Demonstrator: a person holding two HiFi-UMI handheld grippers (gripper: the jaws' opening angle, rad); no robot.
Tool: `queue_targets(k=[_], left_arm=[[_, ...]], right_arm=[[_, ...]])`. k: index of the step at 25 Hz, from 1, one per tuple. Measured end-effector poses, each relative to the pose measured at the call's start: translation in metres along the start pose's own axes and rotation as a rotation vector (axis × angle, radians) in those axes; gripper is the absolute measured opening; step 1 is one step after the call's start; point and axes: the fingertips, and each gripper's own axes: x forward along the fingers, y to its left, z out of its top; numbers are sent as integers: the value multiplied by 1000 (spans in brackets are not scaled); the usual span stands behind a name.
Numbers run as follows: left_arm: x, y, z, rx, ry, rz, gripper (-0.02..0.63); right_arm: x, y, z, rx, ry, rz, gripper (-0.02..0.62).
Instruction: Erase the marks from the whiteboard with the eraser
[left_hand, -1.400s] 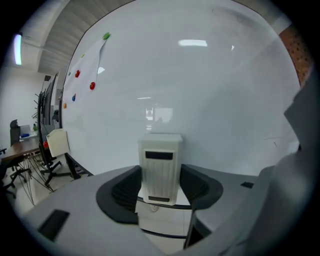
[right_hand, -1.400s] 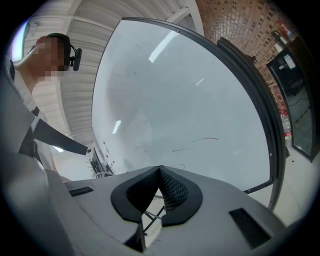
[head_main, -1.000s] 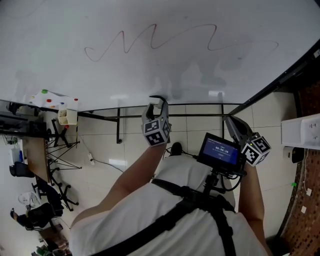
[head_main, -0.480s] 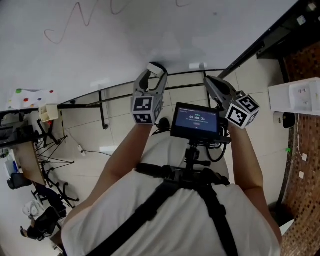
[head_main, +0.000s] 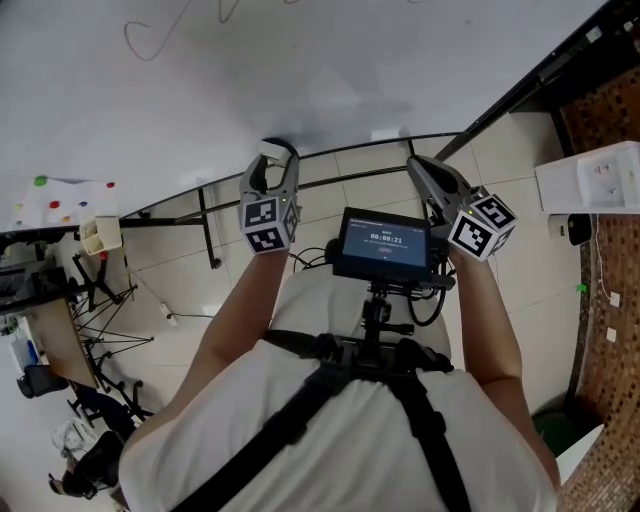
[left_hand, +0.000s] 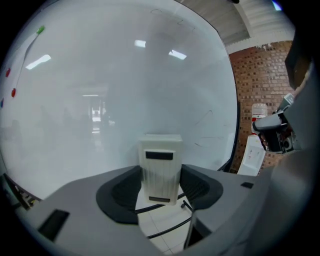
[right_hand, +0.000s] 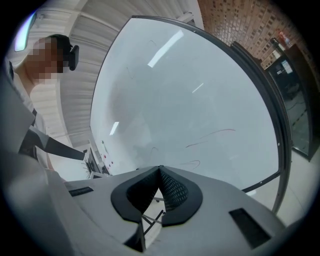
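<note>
Two tongs are held up toward one whiteboard (head_main: 300, 80), one in each of the person's hands. Left tongs (left_hand: 160, 189) are clamped on the single eraser (left_hand: 160, 157), a pale ribbed block with a dark slot near its top, standing upright between the two dark pads. Right tongs (right_hand: 160, 176) are pressed together with nothing between them.

From the head view, the left tongs (head_main: 274, 153) point at the lower edge of the board, and the eraser sits at their tip; whether it touches the board cannot be told. The right tongs (head_main: 424, 168) point at the floor (head_main: 380, 165) just below that edge, near the black frame (head_main: 520, 85) that runs up the board's right side. Each tool carries one marker cube, two in all: the left cube (head_main: 262, 222) and the right cube (head_main: 482, 228).

One red squiggle (head_main: 150, 35) shows at the top left of the head view, cut off by the upper edge and well apart from the eraser. The right gripper view shows a few faint strokes (right_hand: 210, 134) low on the board.

One screen (head_main: 382, 245) stands on a chest mount between the two tools, above two black harness straps (head_main: 300, 420) over a white shirt. A brick wall (head_main: 610, 330) stands to the right.
</note>
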Motion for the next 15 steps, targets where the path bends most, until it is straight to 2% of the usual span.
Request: queue_targets(k=[4,7,10,12,15], left_arm=[[4,-6,8,-12,7,-10,278],[12,-12,11,-49,6,20,278],[6,14,9,-108,-11,105,279],[0,30,3,-179,-20,180,279],[-9,22,-2,-289,-17,289,279]], right_arm=[[17,16,-6,19,-22,9,3],[15,13,-8,17,-7,28,5],[20,21,-21,20,40,45,5],[19,27,-30,16,71,52,3],[-10,16,-24,8,93,62,3]])
